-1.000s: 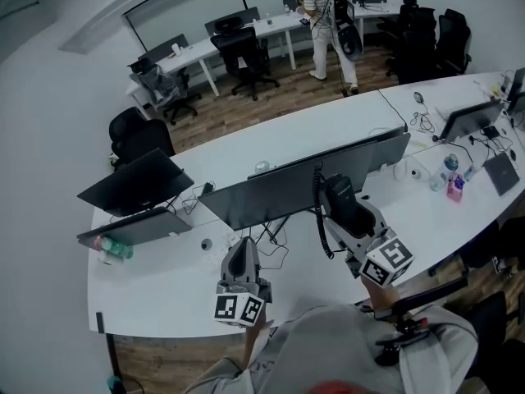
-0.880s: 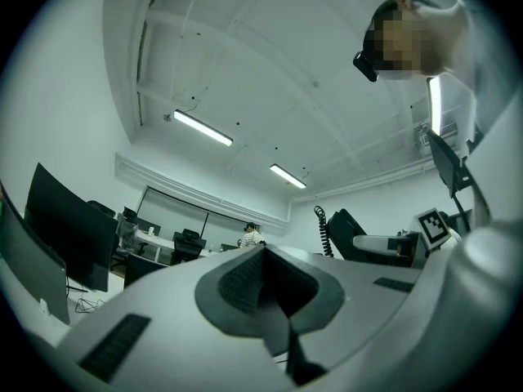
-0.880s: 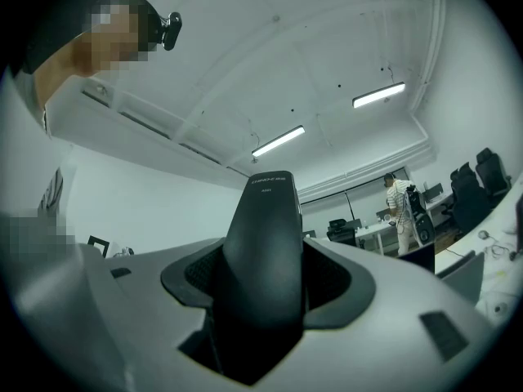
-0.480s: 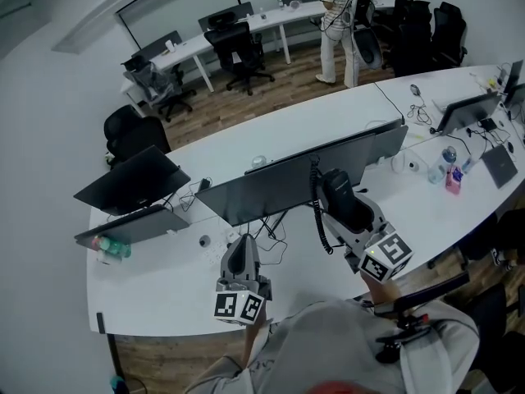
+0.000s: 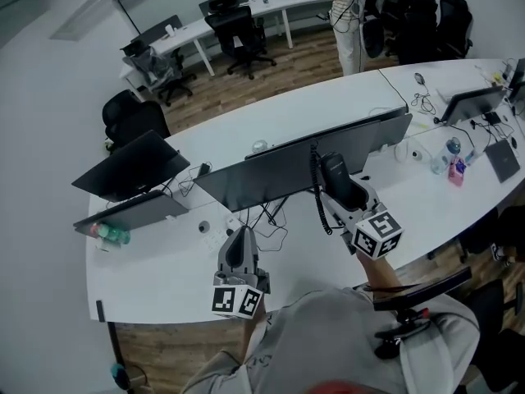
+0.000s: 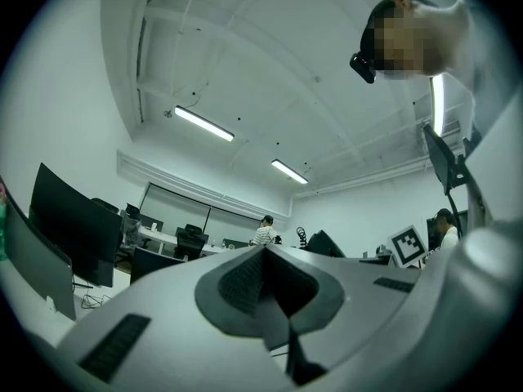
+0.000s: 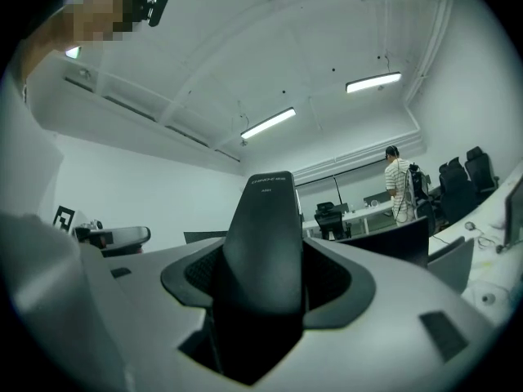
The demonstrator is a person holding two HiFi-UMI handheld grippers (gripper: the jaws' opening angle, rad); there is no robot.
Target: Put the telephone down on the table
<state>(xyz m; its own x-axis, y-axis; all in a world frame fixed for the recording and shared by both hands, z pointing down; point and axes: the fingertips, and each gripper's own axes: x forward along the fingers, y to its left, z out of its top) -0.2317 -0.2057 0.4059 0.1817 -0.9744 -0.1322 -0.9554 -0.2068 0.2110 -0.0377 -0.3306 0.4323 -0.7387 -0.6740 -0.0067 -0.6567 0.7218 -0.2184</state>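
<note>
Telephone handset of black plastic (image 5: 336, 179), clamped in right gripper (image 7: 263, 272), should go flat onto white table (image 5: 422, 208) at three o'clock; left gripper (image 5: 239, 251) closed, empty.

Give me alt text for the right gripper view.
The right hand-held gripper is shut on a black plastic telephone handset, upright between its grey jaws. Behind: white ceiling with strip lights, and a distant standing person.
</note>
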